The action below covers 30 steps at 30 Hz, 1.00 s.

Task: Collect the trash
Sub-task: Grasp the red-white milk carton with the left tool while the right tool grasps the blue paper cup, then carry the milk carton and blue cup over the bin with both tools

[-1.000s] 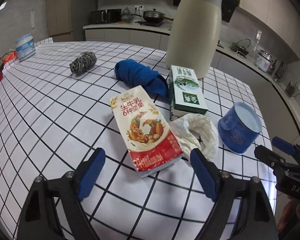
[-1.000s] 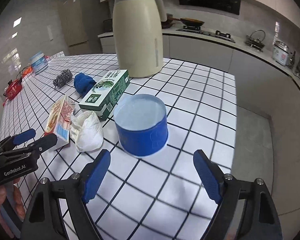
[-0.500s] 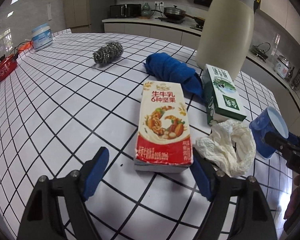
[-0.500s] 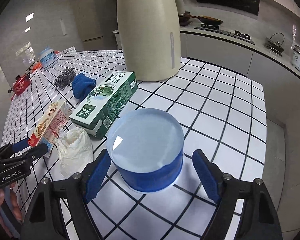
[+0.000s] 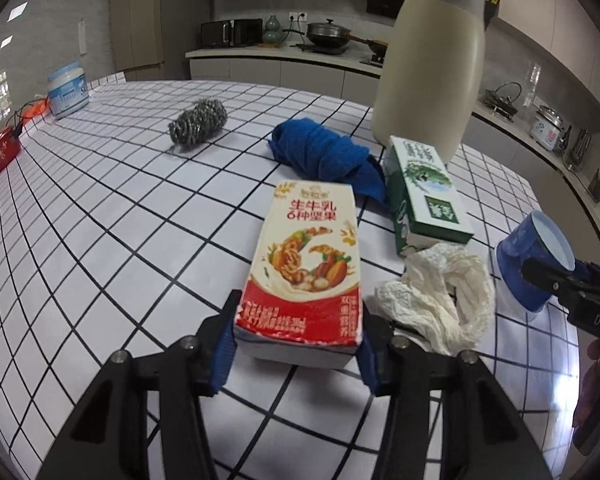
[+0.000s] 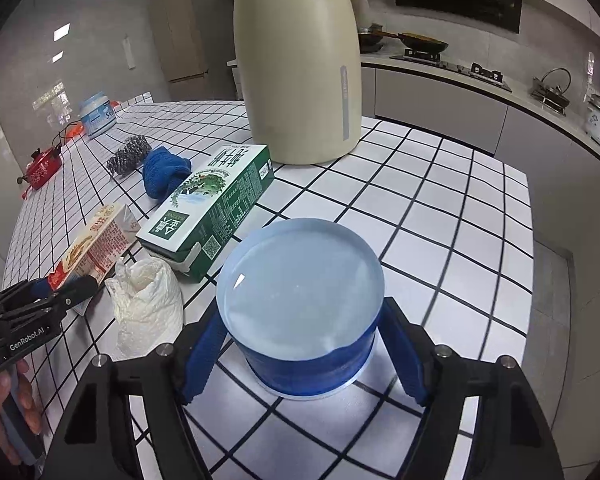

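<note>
Left gripper (image 5: 296, 354) pinching red milk carton (image 5: 306, 264) at lower centre; right gripper (image 6: 300, 354) closed against blue cup (image 6: 302, 308), lower centre.

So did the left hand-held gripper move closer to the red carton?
Yes. The left hand-held gripper moved forward; its fingers now flank the red carton, which lay ahead before.

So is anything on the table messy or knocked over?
Yes. The red milk carton and the green carton lie flat on their sides instead of standing. A crumpled white tissue sits between them and the blue cup, which stands upside down. Nothing looks spilled.
</note>
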Each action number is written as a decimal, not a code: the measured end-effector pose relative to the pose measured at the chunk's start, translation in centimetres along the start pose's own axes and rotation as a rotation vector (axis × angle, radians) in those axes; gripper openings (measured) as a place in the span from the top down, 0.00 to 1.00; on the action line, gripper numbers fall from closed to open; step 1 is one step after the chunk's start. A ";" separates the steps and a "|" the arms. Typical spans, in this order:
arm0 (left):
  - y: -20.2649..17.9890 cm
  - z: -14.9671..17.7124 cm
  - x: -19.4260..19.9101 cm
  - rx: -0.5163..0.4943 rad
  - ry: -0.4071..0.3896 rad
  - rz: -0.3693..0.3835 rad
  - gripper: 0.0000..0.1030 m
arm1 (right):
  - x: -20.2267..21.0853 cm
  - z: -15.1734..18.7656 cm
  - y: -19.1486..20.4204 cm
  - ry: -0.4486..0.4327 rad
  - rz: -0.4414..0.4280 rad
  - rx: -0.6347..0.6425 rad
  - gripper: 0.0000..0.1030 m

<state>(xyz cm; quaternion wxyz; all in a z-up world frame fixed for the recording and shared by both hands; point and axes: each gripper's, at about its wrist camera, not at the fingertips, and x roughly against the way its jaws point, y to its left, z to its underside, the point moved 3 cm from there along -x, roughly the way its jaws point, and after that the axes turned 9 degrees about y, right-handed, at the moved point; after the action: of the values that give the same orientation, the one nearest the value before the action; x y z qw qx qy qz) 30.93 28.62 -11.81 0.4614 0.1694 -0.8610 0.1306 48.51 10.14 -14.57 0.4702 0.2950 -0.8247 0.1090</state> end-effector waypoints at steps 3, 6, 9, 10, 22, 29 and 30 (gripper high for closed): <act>0.0 0.3 1.2 -0.022 -0.018 0.021 0.50 | 1.3 0.5 0.0 -0.015 0.011 -0.016 0.26; 0.5 0.6 2.0 -0.037 -0.025 0.046 0.50 | 2.7 1.1 0.2 -0.022 0.027 -0.033 0.26; 1.2 1.0 2.4 -0.048 -0.025 0.065 0.50 | 4.0 1.8 0.7 -0.033 0.046 -0.044 0.26; 1.4 1.1 2.5 -0.052 -0.024 0.074 0.50 | 4.5 2.2 0.9 -0.037 0.053 -0.052 0.26; 0.4 3.4 6.3 -0.227 -0.042 0.223 0.50 | 10.5 8.3 2.8 -0.066 0.183 -0.183 0.26; -3.0 5.3 8.3 -0.341 -0.044 0.325 0.50 | 14.8 13.9 2.6 -0.071 0.276 -0.303 0.26; -3.5 5.6 8.6 -0.353 -0.046 0.333 0.50 | 15.4 14.6 2.5 -0.070 0.288 -0.314 0.26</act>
<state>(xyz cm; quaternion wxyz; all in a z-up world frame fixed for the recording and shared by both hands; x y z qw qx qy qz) 23.66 21.84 -7.37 0.4363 -0.0549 -0.8968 0.0485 30.75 -0.45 -9.21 0.4611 0.1009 -0.8809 0.0347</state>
